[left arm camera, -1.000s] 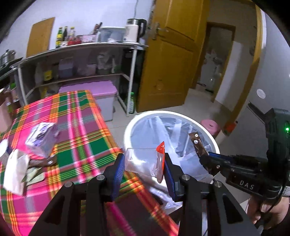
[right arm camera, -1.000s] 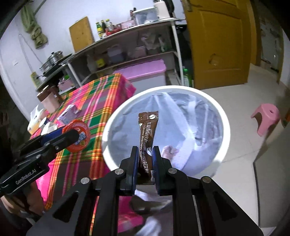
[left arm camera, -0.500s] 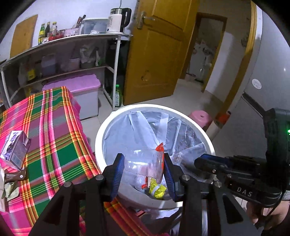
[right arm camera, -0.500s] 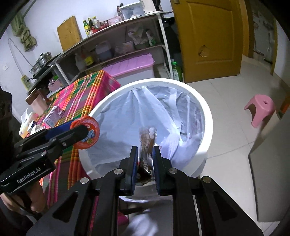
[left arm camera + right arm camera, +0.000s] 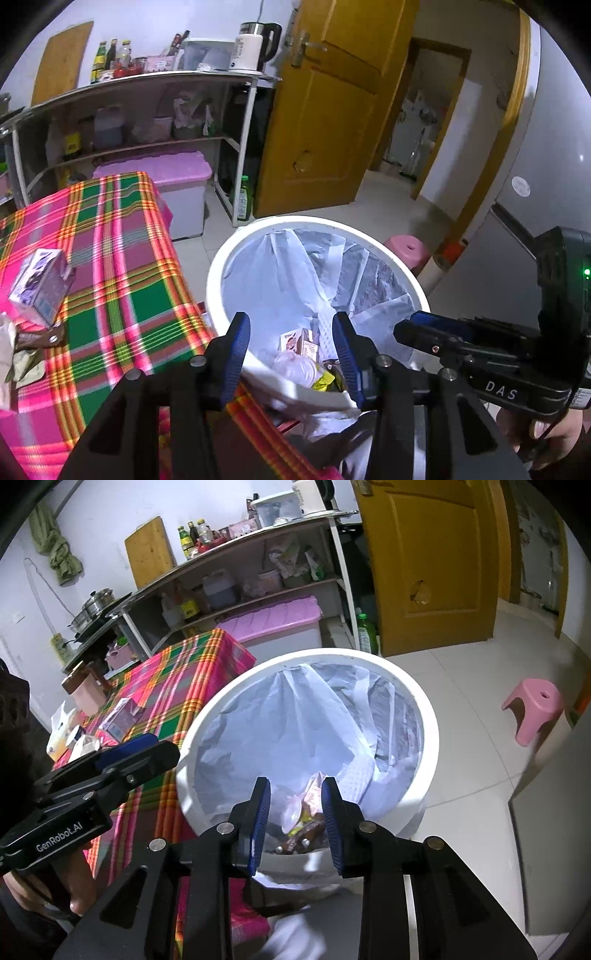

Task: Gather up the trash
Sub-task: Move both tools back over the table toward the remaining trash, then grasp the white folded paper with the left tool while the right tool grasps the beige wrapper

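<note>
A white trash bin with a white liner stands beside the plaid table; it also shows in the right wrist view. My left gripper is open and empty over the bin's near rim. My right gripper is open and empty over the bin too. Wrappers and a clear plastic cup lie at the bin's bottom. On the table remain a purple carton, a brown wrapper and crumpled paper.
The plaid tablecloth covers the table left of the bin. A metal shelf with a pink-lidded box stands behind. A pink stool sits on the tiled floor near the yellow door.
Both grippers opened over the bin. The clear cup dropped from the left gripper and the brown wrapper from the right; both now lie in the bin.
</note>
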A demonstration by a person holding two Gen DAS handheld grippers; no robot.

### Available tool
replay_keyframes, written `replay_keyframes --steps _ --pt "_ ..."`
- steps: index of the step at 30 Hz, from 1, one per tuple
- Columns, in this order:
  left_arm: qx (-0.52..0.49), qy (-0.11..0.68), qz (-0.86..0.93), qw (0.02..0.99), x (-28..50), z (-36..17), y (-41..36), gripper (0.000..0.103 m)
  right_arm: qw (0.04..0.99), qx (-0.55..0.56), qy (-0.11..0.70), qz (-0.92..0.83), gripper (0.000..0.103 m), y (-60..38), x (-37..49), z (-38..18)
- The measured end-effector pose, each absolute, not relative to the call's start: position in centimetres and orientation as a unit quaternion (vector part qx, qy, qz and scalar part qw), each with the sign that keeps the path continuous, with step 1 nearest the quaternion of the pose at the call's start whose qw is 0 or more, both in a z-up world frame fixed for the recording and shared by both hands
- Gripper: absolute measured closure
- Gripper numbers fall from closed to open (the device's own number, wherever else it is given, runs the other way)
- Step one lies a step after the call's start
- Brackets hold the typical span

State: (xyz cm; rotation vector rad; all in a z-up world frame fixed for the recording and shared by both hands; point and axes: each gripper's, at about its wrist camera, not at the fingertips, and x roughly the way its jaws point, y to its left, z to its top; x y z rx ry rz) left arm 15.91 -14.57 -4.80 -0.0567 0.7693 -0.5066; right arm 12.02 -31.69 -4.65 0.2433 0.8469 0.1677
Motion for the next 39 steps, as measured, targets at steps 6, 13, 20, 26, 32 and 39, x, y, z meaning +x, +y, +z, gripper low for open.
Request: replay_keyframes --steps 6,13,20,26,32,39 --pt "-0.032 0.359 -0.217 0.907 13.9 -4.1 -12.2 0.057 0.904 0.106 0.401 0.105 0.073 -29.8 11.2 -3.8" --pt "-0.037 0.353 -0.176 0.918 11.7 -3.8 -8.6 0.057 0.903 0.091 0.393 0.151 0.070 -26.4 10.3 -3.2" --pt "-0.049 0.350 -0.133 0.926 9.9 -3.8 -4.6 0.057 0.895 0.071 0.395 0.195 0.064 -22.6 9.9 -2.9" --pt "-0.061 0.348 -0.098 0.930 8.6 -4.0 -1.3 0.057 0.888 0.052 0.398 0.223 0.064 -19.9 10.0 -2.9" --pt "-0.070 0.345 -0.063 0.934 8.2 -4.1 1.9 0.057 0.881 0.038 0.402 0.247 0.064 -17.4 10.6 -3.1" --pt "-0.078 0.343 -0.027 0.936 9.4 -4.3 5.1 0.057 0.874 0.023 0.405 0.267 0.064 -15.2 11.9 -3.3"
